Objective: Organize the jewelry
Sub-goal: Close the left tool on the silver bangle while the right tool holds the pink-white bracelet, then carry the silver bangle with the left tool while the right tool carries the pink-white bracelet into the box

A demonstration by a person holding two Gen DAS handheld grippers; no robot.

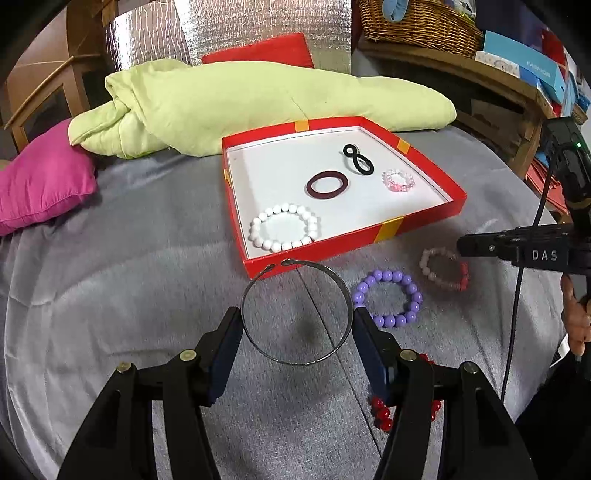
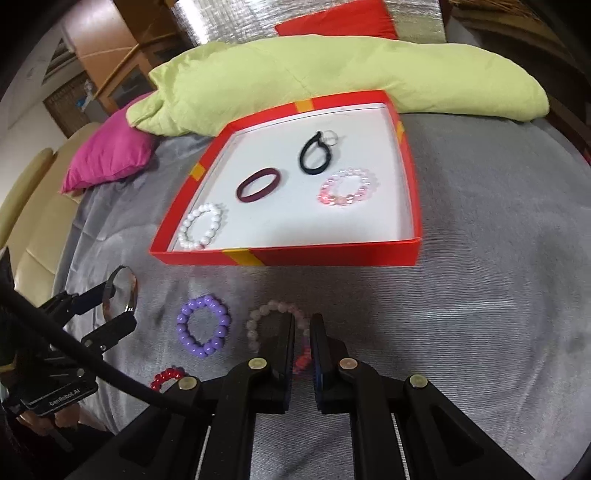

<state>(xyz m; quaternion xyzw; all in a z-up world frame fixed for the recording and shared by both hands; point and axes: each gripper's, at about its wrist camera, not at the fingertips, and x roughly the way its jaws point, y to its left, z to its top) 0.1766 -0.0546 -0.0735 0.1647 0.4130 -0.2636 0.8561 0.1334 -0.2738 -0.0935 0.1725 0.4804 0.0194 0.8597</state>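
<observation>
My left gripper (image 1: 297, 325) is shut on a thin silver bangle (image 1: 295, 362), held above the grey cover just in front of the red box (image 1: 332, 247); it also shows in the right wrist view (image 2: 118, 306). The box (image 2: 332, 258) holds a white bead bracelet (image 1: 284, 227), a maroon band (image 1: 327, 184), a black hair tie (image 1: 357, 158) and a clear pink bracelet (image 1: 398, 180). A purple bead bracelet (image 2: 203, 326), a pale pink bracelet (image 2: 258, 314) and a red bead bracelet (image 2: 166, 376) lie on the cover. My right gripper (image 2: 303, 321) hovers over the pale pink bracelet, jaws nearly closed, nothing between them.
A green quilt (image 1: 258, 99) lies behind the box, a magenta pillow (image 1: 40, 184) at the left. A wicker basket (image 1: 417, 22) and boxes stand on a wooden shelf at the back right.
</observation>
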